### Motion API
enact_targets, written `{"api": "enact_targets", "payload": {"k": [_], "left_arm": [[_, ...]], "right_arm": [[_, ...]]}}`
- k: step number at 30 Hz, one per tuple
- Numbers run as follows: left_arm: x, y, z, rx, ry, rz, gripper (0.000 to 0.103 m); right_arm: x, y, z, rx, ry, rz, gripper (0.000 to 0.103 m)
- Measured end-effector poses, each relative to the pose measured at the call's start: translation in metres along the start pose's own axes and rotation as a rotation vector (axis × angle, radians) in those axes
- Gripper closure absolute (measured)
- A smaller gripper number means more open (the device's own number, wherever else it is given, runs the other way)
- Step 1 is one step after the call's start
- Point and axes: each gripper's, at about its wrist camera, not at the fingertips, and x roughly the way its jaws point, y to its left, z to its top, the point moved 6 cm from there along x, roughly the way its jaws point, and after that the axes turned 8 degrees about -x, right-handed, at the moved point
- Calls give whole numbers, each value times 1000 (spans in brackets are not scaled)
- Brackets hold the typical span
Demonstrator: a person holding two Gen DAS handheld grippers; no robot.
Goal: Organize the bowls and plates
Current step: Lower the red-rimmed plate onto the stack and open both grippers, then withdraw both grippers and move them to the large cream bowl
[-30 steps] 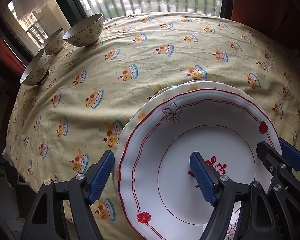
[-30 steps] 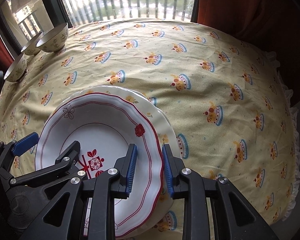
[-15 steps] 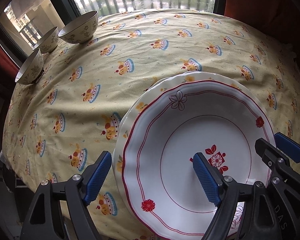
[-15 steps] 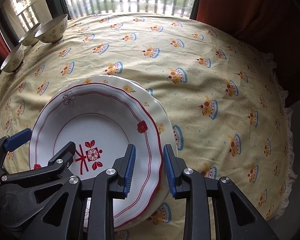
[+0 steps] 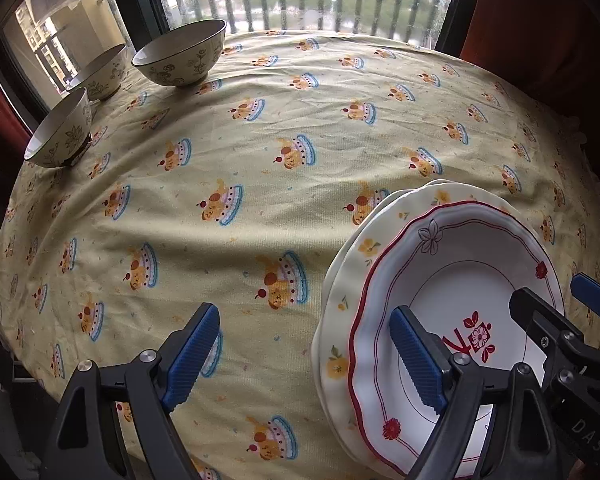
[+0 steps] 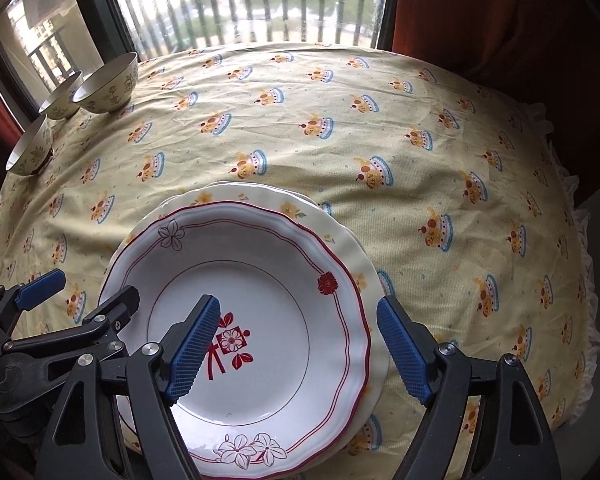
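Right gripper (image 6: pixel 298 354): jaws spread wide, grasping nothing; one blue pad hangs over the middle of the red-rimmed plate, the other over its right edge.
Left gripper (image 5: pixel 306 354): jaws spread wide and empty; one pad over the tablecloth, the other over the red-rimmed plate's left side.
Red-rimmed plate (image 6: pixel 260 280): white, scalloped, with red flowers and a red motif in its well; it lies on top of the stack, near the front edge of the bench.
Yellow-flowered plate (image 6: pixel 332 236): cream, directly under the red-rimmed one, its rim showing at the far and right sides.
Stack depth: whether more plates lie beneath cannot be told.
Bowls (image 5: pixel 180 58): three, patterned with leaves, upright, grouped at the far left corner by the window, well apart from the plates.
Tablecloth (image 5: pixel 260 152): pale yellow with a cake print, covering the bench.
Window (image 6: pixel 252 0): behind the bench, with railing bars outside.
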Motion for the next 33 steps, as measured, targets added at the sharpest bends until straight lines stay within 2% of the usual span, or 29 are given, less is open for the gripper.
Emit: {"api": "enact_targets", "payload": {"k": [9,14,20,24,33], "left_arm": [[-22,31,30,96,-29,-77,15],[-38,60,45,116,-58,-85,15],[-55,101,67,132,-116,-98,15],[-59,128,81,142,-159,-87,15],[-62,196,117,140,-193,-61,20]], "right_arm": [[-23,27,17,138,-34,-83,20],[-36,54,28,172,-35,-106,20],[-48,96,50,244,-77,-62,20],[-49,135,71,207,-104,-57,20],[-47,214,114,179,-124,-97,20]]}}
